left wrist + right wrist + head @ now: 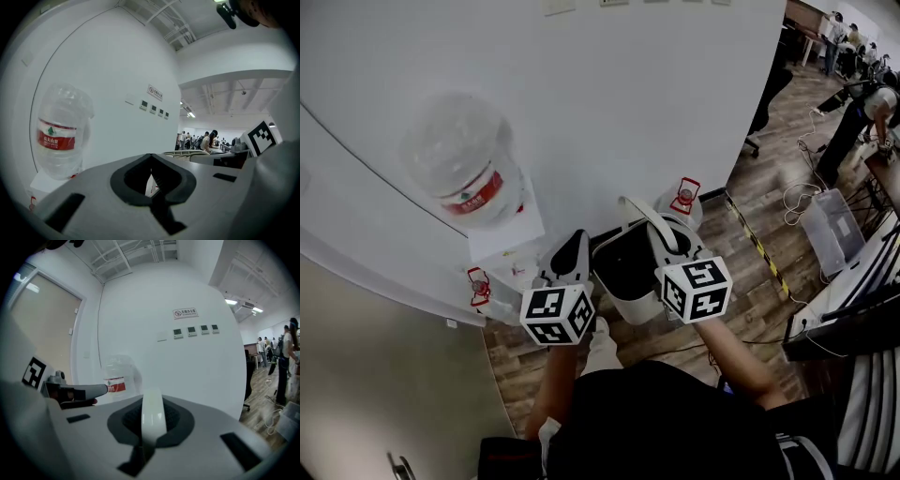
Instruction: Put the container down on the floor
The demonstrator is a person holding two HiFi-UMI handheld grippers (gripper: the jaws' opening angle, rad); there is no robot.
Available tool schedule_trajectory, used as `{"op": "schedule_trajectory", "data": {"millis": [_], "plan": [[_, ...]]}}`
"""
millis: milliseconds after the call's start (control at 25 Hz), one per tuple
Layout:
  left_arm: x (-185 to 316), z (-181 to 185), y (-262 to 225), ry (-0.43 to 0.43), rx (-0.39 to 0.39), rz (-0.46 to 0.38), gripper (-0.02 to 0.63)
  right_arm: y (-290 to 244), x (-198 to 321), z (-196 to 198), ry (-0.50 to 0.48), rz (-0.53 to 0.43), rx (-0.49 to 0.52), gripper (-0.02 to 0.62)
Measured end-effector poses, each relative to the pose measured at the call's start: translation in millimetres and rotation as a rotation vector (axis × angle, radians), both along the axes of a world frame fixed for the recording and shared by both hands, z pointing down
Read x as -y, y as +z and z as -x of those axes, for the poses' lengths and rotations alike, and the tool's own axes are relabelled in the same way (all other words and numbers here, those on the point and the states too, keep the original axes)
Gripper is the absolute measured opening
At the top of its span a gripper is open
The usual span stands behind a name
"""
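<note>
A white container (623, 292) with a dark inside hangs in front of me by the white wall, over the wooden floor (769, 202). Its white handle (645, 216) arches up, and my right gripper (667, 242) is shut on it. In the right gripper view the handle (153, 416) runs as a white strip between the closed jaws of that gripper (152, 425). Whether the container's base touches the floor is hidden. My left gripper (570, 258) is just left of the container, shut with nothing in it; its jaws (151, 180) meet in the left gripper view.
A big water bottle (467, 169) with a red label stands on a dispenser at the left by the wall. Smaller red-capped bottles (684, 199) stand near the container. Yellow-black tape (759, 248), cables, a clear box (830, 225) and people lie to the right.
</note>
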State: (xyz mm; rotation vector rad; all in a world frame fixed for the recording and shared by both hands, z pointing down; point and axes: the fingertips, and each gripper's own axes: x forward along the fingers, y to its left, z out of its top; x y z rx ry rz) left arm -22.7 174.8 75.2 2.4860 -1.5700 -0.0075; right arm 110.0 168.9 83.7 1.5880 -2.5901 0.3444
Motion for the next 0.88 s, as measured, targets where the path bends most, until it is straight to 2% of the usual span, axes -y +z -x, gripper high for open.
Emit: {"op": "schedule_trajectory", "data": {"millis": [560, 880], "plan": [[119.4, 43.0, -3.7, 0.047, 0.003, 0.021, 0.017, -4.7, 122.3, 42.8, 0.059, 0.014, 0.017, 0.029], [175.3, 74.6, -8.3, 0.068, -0.004, 0.029, 0.017, -9.1, 175.7, 71.6, 0.097, 0.018, 0.023, 0.030]]}}
